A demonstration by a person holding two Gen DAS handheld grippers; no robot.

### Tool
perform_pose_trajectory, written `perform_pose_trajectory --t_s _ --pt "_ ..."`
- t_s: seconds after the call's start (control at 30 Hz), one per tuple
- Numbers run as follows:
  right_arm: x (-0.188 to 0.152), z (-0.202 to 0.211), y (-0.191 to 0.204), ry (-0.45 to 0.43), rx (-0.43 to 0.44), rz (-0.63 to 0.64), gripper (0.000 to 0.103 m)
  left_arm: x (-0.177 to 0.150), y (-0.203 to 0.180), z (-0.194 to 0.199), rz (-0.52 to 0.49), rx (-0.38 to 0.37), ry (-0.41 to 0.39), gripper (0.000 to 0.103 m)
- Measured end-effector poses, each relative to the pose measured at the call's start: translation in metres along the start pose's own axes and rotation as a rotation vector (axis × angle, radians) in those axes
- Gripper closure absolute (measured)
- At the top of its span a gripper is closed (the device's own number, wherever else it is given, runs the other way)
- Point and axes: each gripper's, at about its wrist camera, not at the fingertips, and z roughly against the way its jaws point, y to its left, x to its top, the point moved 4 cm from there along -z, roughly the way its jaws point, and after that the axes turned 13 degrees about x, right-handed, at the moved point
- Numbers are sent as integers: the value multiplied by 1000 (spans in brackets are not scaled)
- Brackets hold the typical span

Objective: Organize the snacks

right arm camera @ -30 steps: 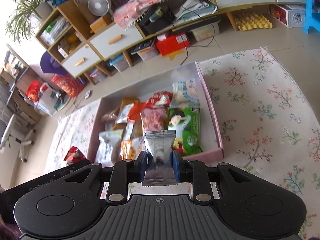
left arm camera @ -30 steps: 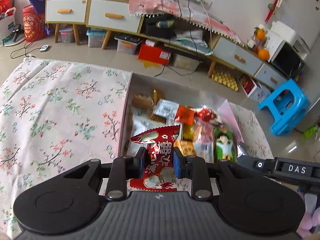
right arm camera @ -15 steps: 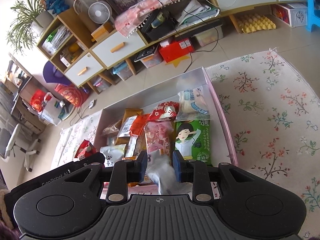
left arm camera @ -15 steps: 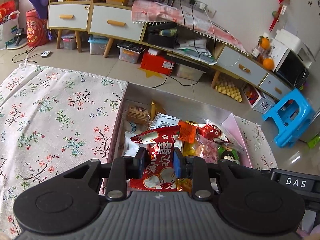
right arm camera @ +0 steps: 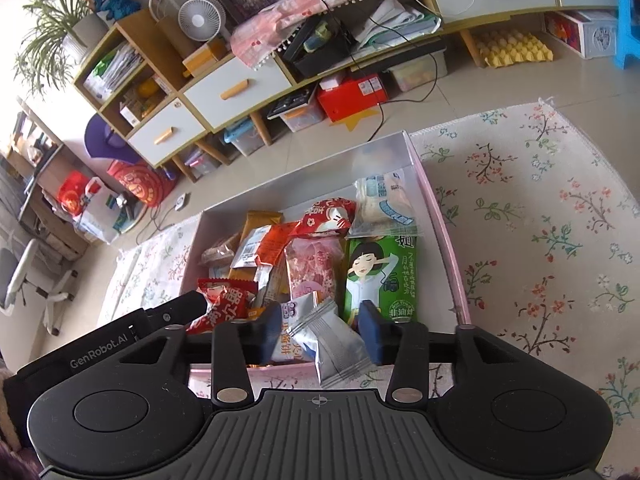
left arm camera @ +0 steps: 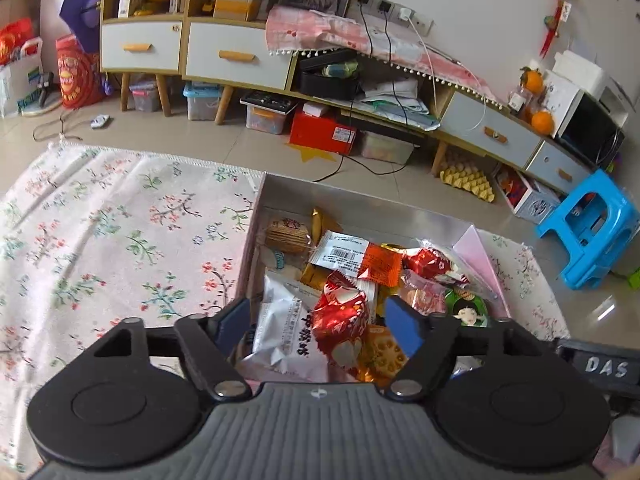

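The pink box [right arm camera: 440, 216] at frame centre already holds most snacks. Both grippers have just been opening over its near edge: the left gripper [left arm camera: 316, 322] stands wide, its red packet [left arm camera: 340, 320] dropped loose between the jaws – the right gripper [right arm camera: 318, 330] half open, its silver packet [right arm camera: 336, 344] released, straddling the near edge. No loose snacks show on the rug.

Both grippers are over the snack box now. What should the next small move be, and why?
Probably lift both clear. The left gripper and right gripper have just been opening; the red packet and silver packet sit loose between the jaws, over the pink box.
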Motion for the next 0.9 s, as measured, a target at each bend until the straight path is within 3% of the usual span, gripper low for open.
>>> perform_pose_trajectory --t_s 0.23,0.53,0.9 --pt "-9 27 5 4 -41 80 28 -8 7 20 -61 54 10 6" --pt "-29 60 17 38 -141 181 13 -34 19 41 -85 90 84 1" --pt "-68 77 28 43 -177 197 10 -59 23 72 -76 109 87 0"
